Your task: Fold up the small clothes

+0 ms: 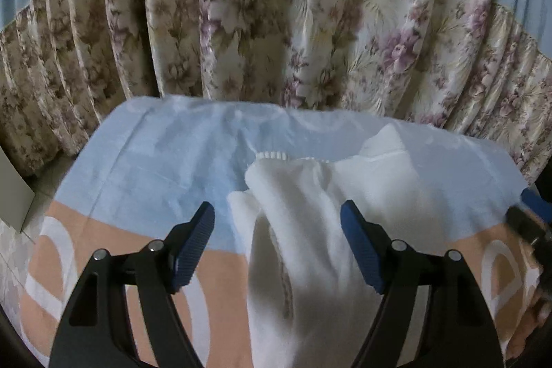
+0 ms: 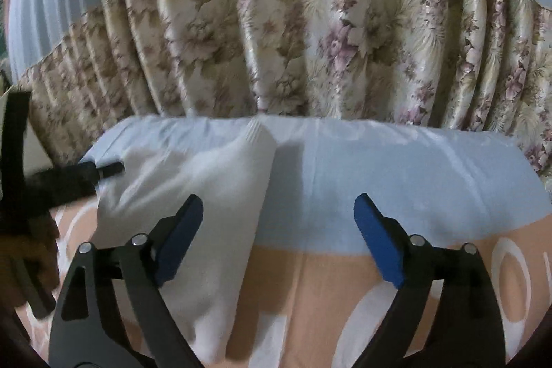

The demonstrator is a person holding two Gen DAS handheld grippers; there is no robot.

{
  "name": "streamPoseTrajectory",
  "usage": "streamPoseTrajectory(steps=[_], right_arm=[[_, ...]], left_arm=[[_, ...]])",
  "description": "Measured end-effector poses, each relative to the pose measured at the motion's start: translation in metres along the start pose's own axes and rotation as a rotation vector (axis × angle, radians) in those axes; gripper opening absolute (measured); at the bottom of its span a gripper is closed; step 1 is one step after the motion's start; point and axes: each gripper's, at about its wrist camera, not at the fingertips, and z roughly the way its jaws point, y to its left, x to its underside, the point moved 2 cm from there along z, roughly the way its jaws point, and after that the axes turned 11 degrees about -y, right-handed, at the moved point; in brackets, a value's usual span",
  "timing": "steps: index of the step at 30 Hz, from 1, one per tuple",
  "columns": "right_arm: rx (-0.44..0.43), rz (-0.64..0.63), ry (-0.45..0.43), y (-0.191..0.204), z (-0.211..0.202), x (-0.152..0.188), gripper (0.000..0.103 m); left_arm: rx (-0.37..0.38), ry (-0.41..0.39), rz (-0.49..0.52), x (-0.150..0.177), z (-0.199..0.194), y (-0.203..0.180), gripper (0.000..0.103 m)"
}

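Small white knit garment [image 1: 310,230] lying rumpled on light-blue and peach patterned bedsheet [image 1: 155,168], ribbed edge toward far side. Left gripper [image 1: 277,242] with blue-padded black fingers [image 1: 193,247] spread wide, hovering above garment, gripping nothing. Right gripper [image 2: 279,238] likewise splayed apart (blue pads [image 2: 377,240] clear of cloth), over bare sheet [image 2: 396,168] just right of garment [image 2: 214,202], which runs under its left finger. Left gripper visible at left edge of right wrist view [image 2: 103,169], at garment's far left side. Floral cream and purple pleated curtain [image 1: 276,23] hanging behind bed, blue band on top.
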Motion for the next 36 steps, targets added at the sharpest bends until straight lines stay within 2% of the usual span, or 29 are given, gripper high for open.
streamPoseTrajectory(steps=[4, 7, 10, 12, 14, 15, 17, 18, 19, 20, 21, 22, 25, 27, 36], right_arm=[[-0.011, 0.032, 0.013, -0.005, 0.015, -0.006, 0.091], [-0.017, 0.025, 0.032, -0.003, 0.024, -0.004, 0.092], [-0.022, 0.023, 0.057, -0.002, 0.032, 0.002, 0.092], [-0.023, 0.016, 0.063, 0.002, 0.035, 0.004, 0.092], [-0.023, 0.017, 0.062, 0.005, 0.037, 0.004, 0.092], [-0.026, 0.019, 0.062, 0.007, 0.039, 0.003, 0.092], [-0.036, 0.016, 0.069, 0.013, 0.042, 0.005, 0.092], [-0.045, 0.010, 0.080, 0.018, 0.044, 0.008, 0.092], [-0.053, 0.006, 0.089, 0.021, 0.045, 0.010, 0.092], [-0.058, -0.002, 0.099, 0.025, 0.045, 0.015, 0.092], [-0.061, -0.012, 0.110, 0.028, 0.045, 0.020, 0.092], [-0.062, -0.018, 0.120, 0.030, 0.046, 0.024, 0.093], [-0.071, -0.028, 0.166, 0.032, 0.043, 0.045, 0.093], [-0.066, -0.049, 0.188, 0.031, 0.039, 0.059, 0.096], [-0.071, -0.034, 0.218, 0.014, 0.004, 0.092, 0.100]], left_arm=[[-0.001, 0.036, -0.011, -0.002, 0.021, 0.006, 0.074], [0.035, 0.099, 0.058, 0.004, 0.037, 0.001, 0.008], [0.001, 0.069, 0.161, 0.003, 0.036, -0.004, 0.008], [-0.052, 0.044, 0.193, 0.001, 0.036, 0.001, 0.009], [-0.157, 0.018, 0.258, 0.006, 0.040, 0.007, 0.019], [-0.185, 0.020, 0.295, 0.015, 0.044, 0.006, 0.021], [-0.205, -0.019, 0.339, 0.025, 0.044, 0.003, 0.021], [-0.216, -0.052, 0.346, 0.028, 0.040, 0.002, 0.025], [-0.243, -0.086, 0.350, 0.029, 0.035, 0.002, 0.041], [-0.283, -0.119, 0.349, 0.030, 0.030, 0.005, 0.066], [-0.339, -0.160, 0.337, 0.032, 0.024, 0.010, 0.074], [-0.343, -0.169, 0.315, 0.034, 0.022, 0.016, 0.079], [-0.319, -0.154, 0.221, 0.041, 0.012, 0.036, 0.085], [-0.311, -0.164, 0.201, 0.047, -0.001, 0.042, 0.086], [-0.199, -0.106, 0.167, 0.087, -0.052, 0.038, 0.086]])
